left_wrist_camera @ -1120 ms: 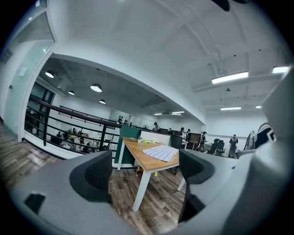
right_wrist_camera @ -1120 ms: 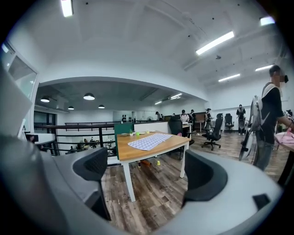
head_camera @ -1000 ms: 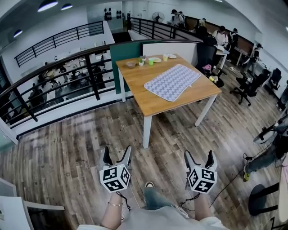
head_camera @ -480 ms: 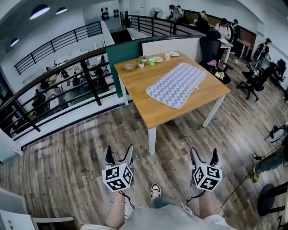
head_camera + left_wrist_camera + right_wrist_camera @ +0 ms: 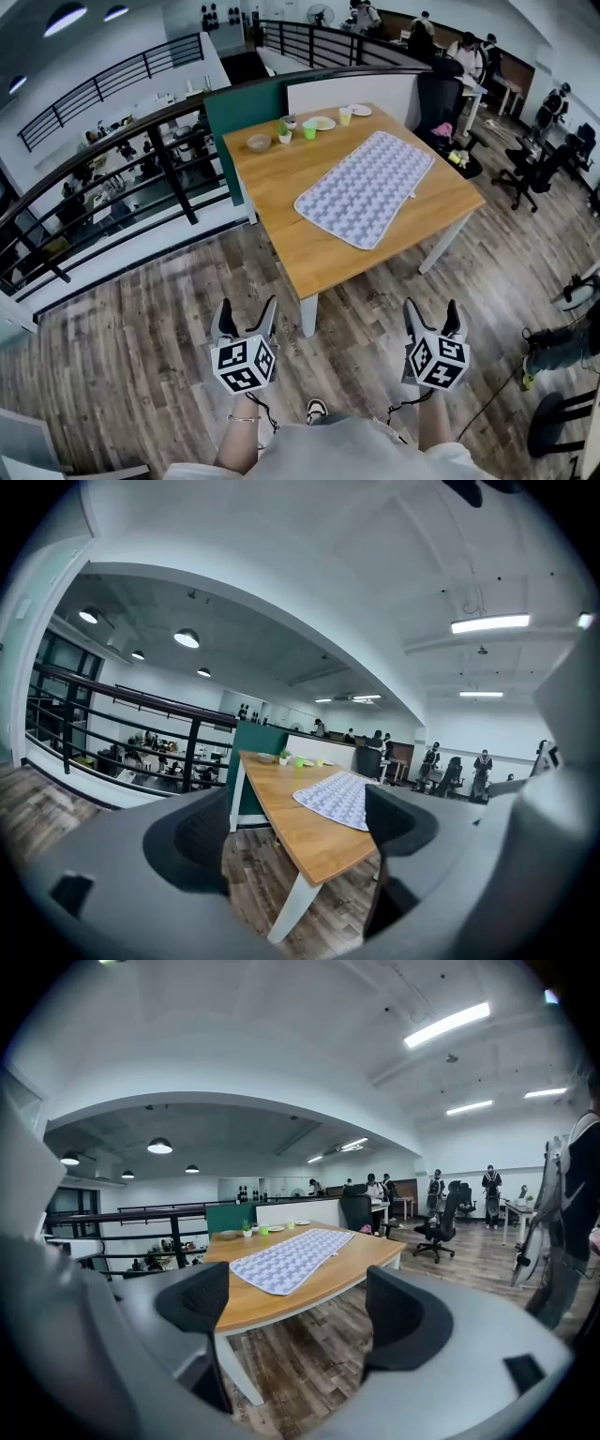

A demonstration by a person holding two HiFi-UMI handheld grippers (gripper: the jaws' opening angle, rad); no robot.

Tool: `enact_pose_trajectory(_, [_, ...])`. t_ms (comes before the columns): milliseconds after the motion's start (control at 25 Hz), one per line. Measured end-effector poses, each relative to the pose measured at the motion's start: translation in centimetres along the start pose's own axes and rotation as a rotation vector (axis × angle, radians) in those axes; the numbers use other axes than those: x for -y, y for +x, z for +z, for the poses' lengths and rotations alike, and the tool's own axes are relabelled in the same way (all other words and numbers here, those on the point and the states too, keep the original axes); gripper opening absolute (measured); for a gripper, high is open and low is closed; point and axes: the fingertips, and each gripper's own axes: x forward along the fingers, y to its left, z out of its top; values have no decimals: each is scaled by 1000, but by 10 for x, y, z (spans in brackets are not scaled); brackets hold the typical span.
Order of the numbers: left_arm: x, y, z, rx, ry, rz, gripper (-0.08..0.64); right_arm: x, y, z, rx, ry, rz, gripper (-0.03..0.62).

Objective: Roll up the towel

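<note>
**Item: approach to the work surface, rolling not begun**

- **Towel** [image 5: 366, 187]: pale, check-patterned, lying flat and fully unrolled on the wooden table [image 5: 272, 187], upper centre of the head view. It runs diagonally, with one short end near the table's front edge. No fold or roll is visible. It also shows ahead in the left gripper view [image 5: 337, 797] and the right gripper view [image 5: 286, 1260].
- **Left gripper** [image 5: 246, 314]: lower left of centre, over the plank floor [image 5: 141, 319]. The jaws stand apart and released, with only the distant table and floor between them.
- **Right gripper** [image 5: 431, 314]: lower right of centre, also over the floor. The jaws are wide but closing, and nothing lies between them.
- **Other contents of table:** a bowl [image 5: 259, 142], green cup [image 5: 309, 130] and plate [image 5: 322, 123], grouped at the far end, well apart from the towel.
- **Surroundings:** a black railing [image 5: 141, 131] at upper left, and an office chair [image 5: 539, 169] at right.

**Change noted:** compared with the earlier head views, the table fills more of the frame and its near corner sits closer to the two grippers. The person's shoe [image 5: 316, 410] is in a different spot each time. The person is walking up to the table, and both grippers keep their places side by side.

**Bearing on task:** judged as the approach stage only. Neither gripper touches the towel, so the whole roll remains to be done, and the short end near the front edge looks like the likeliest place to start.
</note>
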Motion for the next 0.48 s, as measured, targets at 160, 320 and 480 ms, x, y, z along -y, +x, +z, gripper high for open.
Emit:
enact_pose_trajectory(160, [7,33,6,-9,23,-17,456,-1,32,3,-12,9,8,448])
enact_pose_trajectory(320, [7,54,12,-12,50,-24,454,-9,53,-2,-25,23,28,442])
enact_pose_trajectory(480, [1,79,16,-17,66,-16,442,-10,75,-10,-48,29,29,436])
